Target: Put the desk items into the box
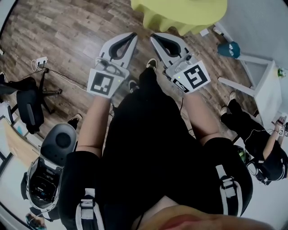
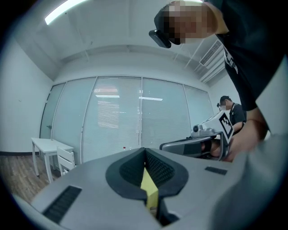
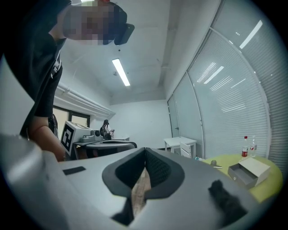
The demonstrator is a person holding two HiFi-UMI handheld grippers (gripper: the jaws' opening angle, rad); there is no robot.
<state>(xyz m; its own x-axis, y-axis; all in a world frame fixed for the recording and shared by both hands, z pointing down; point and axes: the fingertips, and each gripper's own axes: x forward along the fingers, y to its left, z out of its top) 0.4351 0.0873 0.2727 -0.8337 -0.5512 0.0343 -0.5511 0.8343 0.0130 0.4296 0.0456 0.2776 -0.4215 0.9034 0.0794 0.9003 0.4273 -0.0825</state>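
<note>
Approach stage: left gripper [image 1: 133, 36] and right gripper [image 1: 153, 37] both clenched, empty, held level. Box [image 3: 249, 171] rests on yellow table [image 1: 180, 13], far ahead; next move likely requires closing in.

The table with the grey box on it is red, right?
Not quite. The table is yellow-green, not red. The right gripper view shows it, and the grey box does sit on it.

Looks like an office or lab: blind-covered glass partition wall [image 2: 117, 121], ceiling strip light [image 3: 121, 72], white desk [image 2: 47, 144], swivel chair [image 1: 27, 105] at left.
</note>
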